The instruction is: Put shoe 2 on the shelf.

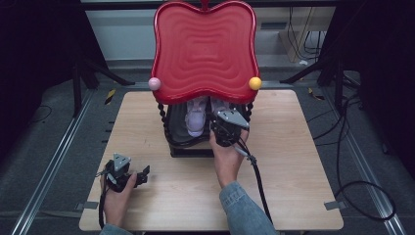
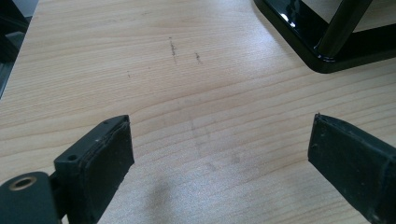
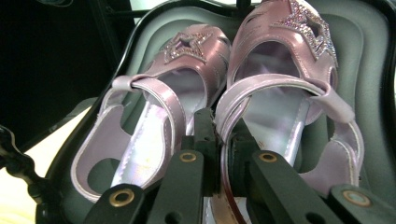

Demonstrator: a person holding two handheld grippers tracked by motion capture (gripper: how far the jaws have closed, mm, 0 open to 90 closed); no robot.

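The right gripper [image 3: 219, 140] has its jaws pinched together on the inner side wall of the right-hand sandal [image 3: 285, 107], low down by the heel; that pink sandal lies beside its twin, the left-hand sandal [image 3: 154, 121], the two touching along their inner edges, toes pointing away, both in the grey tray [image 3: 369, 56] that forms the lower shelf of a small black-framed stand [image 1: 169, 134] near the far edge of the table [image 1: 293, 161]; a red apple-shaped top shelf [image 1: 205, 49] hangs over them.

The hold is the weak point; it takes only a thin band of soft, glossy material, so the sandal could slide out of the jaws or swing toe-down as it is drawn clear. Because the pair lie pressed together, pulling one may drag the other to the tray's lip or tip it out. The red shelf sits low over the tray, so a steep lift would likely knock the sandal or the gripper against its underside; a level pull toward the near edge looks safer. The ankle strap [image 3: 285, 88] arches up and could snag on the black frame.

The left gripper [image 2: 219, 154] rests near the table's near-left corner, jaws wide apart over bare wood, holding nothing; it is well away from the stand, so it could not steady the stand if that shifted.
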